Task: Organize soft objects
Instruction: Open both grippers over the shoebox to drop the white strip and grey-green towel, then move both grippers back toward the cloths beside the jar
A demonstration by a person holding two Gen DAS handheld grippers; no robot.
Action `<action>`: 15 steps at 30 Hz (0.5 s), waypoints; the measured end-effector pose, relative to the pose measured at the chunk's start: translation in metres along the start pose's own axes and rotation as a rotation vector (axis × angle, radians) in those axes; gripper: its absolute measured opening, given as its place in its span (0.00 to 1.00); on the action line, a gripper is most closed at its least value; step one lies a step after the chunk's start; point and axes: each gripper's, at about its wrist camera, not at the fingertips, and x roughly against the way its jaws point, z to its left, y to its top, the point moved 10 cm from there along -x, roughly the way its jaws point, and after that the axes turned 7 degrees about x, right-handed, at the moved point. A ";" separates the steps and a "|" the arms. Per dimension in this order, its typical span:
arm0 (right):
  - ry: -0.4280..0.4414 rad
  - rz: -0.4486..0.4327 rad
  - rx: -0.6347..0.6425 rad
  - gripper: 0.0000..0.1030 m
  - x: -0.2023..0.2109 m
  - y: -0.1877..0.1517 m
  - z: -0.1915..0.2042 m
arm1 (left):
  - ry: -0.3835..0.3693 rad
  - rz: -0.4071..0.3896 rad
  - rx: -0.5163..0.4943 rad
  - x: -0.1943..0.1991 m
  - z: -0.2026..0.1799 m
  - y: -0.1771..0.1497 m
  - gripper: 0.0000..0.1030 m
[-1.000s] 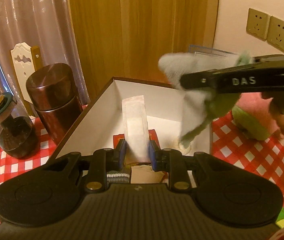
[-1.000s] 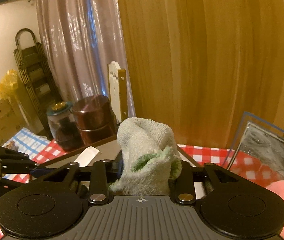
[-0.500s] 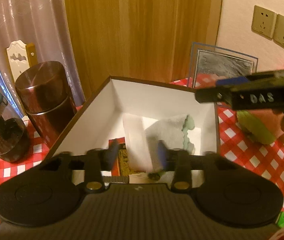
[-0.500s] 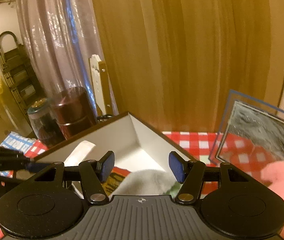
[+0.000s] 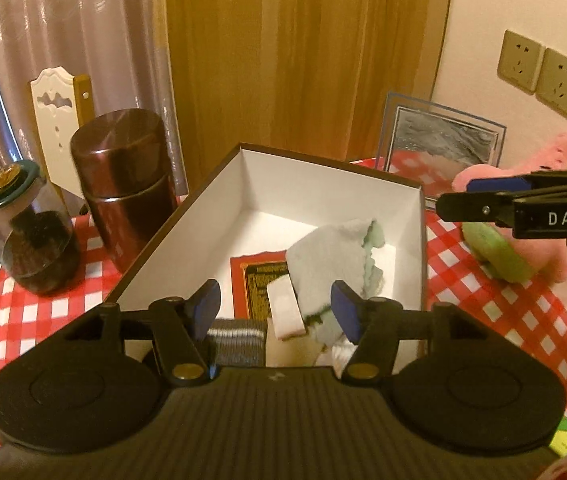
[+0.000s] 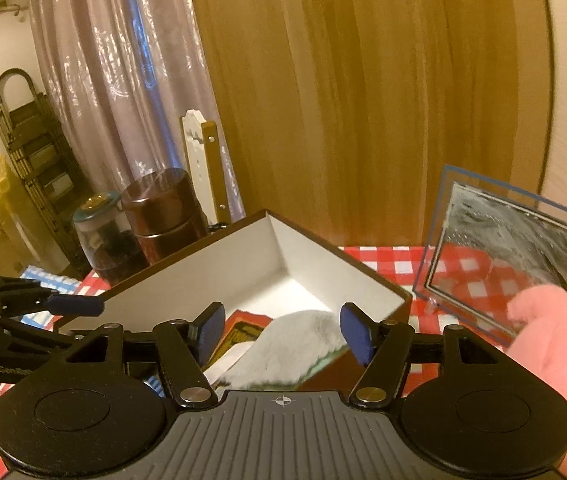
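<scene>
A brown box with white inside [image 5: 187, 220] stands on the red checked cloth; it also shows in the right wrist view [image 6: 219, 272]. In it lie a grey-green towel [image 5: 331, 256], a white packet [image 5: 285, 310] and a grey striped sock [image 5: 235, 338]. The towel also shows in the right wrist view [image 6: 299, 346]. My left gripper [image 5: 275, 306] is open and empty above the box's near end. My right gripper [image 6: 281, 332] is open and empty over the box's right side. A pink plush toy [image 5: 523, 216] lies right of the box.
A brown tin [image 5: 123, 184] and a glass jar [image 5: 27, 228] stand left of the box. A clear picture frame [image 5: 439, 144] leans behind it. A wooden panel and a curtain are at the back. Wall sockets [image 5: 539, 72] are on the right.
My left gripper opened and dropped the white packet into the box. My right gripper opened and dropped the towel into the box, then drew back to the right.
</scene>
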 end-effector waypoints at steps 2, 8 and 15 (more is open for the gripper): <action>-0.011 -0.004 -0.016 0.65 0.010 -0.005 0.000 | -0.010 -0.004 0.013 0.012 0.001 -0.005 0.57; -0.051 -0.025 -0.078 0.67 0.047 -0.018 0.000 | -0.019 -0.017 0.007 0.047 -0.004 -0.019 0.57; -0.082 -0.054 -0.128 0.70 0.095 -0.035 0.015 | -0.041 -0.019 0.018 0.084 -0.011 -0.038 0.57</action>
